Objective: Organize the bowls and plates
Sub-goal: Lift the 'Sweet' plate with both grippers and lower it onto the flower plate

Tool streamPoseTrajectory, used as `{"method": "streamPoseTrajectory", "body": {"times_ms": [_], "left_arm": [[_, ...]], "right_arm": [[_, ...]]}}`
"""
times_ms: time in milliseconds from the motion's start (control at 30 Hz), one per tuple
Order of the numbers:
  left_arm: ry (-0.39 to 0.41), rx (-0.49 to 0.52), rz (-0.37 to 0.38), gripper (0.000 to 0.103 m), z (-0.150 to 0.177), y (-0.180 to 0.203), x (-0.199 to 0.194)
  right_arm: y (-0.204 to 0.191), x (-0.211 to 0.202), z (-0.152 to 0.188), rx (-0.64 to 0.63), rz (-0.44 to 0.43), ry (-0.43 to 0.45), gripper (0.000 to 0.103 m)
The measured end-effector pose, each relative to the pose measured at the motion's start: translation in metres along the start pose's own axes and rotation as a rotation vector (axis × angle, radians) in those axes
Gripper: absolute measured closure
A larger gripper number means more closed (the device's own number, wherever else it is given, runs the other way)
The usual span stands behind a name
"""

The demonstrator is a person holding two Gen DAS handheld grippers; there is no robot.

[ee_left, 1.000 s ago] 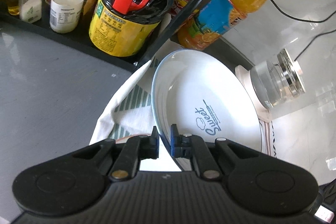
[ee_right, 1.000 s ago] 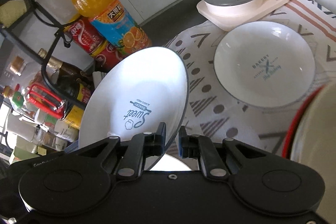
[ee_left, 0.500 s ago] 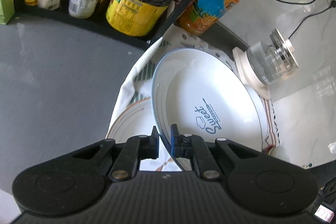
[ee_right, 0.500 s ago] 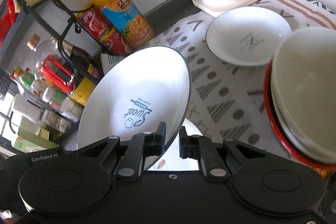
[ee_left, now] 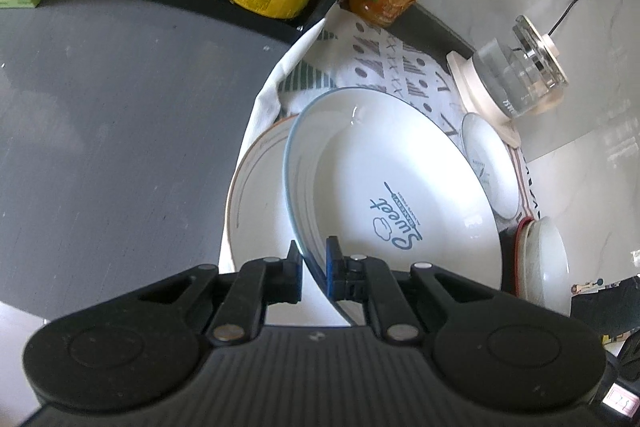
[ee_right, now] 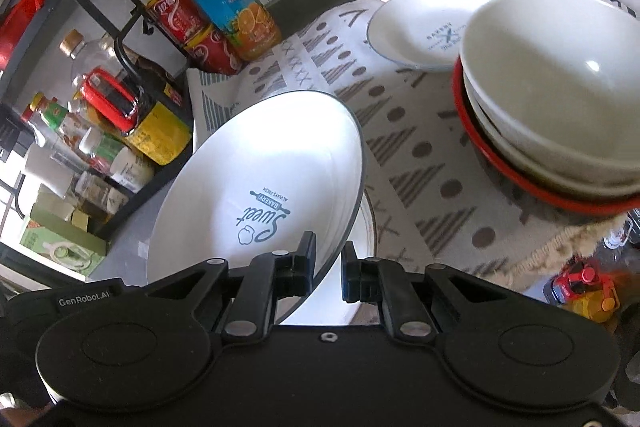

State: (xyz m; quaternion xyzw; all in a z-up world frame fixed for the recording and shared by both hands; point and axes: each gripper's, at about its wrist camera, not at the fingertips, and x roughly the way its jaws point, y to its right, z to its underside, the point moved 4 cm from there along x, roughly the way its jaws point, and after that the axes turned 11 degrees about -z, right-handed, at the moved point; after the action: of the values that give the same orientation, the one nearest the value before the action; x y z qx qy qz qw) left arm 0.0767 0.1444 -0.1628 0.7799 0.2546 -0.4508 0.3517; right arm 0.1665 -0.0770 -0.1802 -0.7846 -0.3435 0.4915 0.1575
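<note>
Both the left gripper [ee_left: 313,269] and right gripper [ee_right: 328,269] pinch the rim of a tilted white plate [ee_left: 400,187] with a thin blue edge and "Sweet" print.

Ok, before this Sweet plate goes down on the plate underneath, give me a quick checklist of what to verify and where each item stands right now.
1. Left tongs gripping the rim of the Sweet plate: ok, the rim sits between the shut pads.
2. Right tongs gripping the opposite rim: ok.
3. Sweet plate level: not ok, it is tilted in both views.
4. Landing spot: ok, the orange-rimmed plate lies flat on the patterned cloth right below.
5. Clearance from the stacked bowls: ok, a gap of cloth shows between them and the Sweet plate.
6. Plates centred over each other: cannot tell, the Sweet plate hides most of the lower one.
</note>
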Motion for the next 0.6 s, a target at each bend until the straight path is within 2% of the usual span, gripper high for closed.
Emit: {"method": "streamPoseTrajectory", "body": {"times_ms": [600], "left_arm": [[-0.048, -0.009, -0.029, 0.094, 0.014, -0.011, 0.008]], "right_arm": [[0.006, 0.005, 0.017, 0.014, 0.028, -0.035, 0.091]]}}
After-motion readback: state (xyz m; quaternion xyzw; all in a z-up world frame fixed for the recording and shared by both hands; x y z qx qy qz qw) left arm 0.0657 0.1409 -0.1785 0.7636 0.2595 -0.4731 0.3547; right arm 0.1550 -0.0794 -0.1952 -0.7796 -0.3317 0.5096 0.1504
